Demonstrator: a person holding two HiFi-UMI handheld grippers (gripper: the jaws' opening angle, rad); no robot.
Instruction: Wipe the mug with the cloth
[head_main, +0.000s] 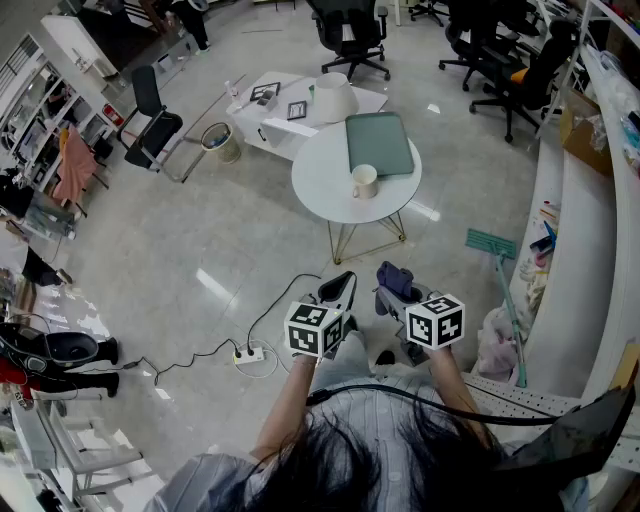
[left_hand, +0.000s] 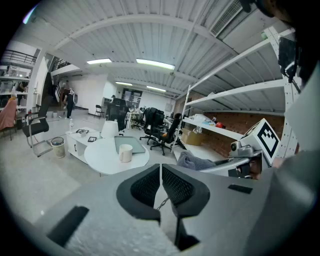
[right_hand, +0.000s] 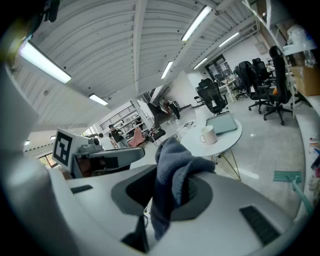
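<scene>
Right gripper (right_hand: 169, 192) clamps limp grey-blue cloth (right_hand: 175, 160); left gripper (left_hand: 160, 174) closed, empty. White mug (head_main: 364, 181) at 12 o'clock on round table (head_main: 320, 190): rigid, likely slick, breakable; brace at handle.

The person wore a pale grey shirt (head_main: 365, 415) with fine stripes, under long dark hair (head_main: 350, 465). A thin black cable (head_main: 430, 403) ran across the shirt. The left gripper (head_main: 338, 288) and the right gripper (head_main: 390, 298) had smooth light-grey shells, and each carried a white cube (head_main: 314, 328) printed with black square markers. In the gripper views, the jaws were lined with black pads (left_hand: 146, 187) of fine mesh texture. Dark rectangular slots (left_hand: 69, 225) were set into the grey shells.
</scene>
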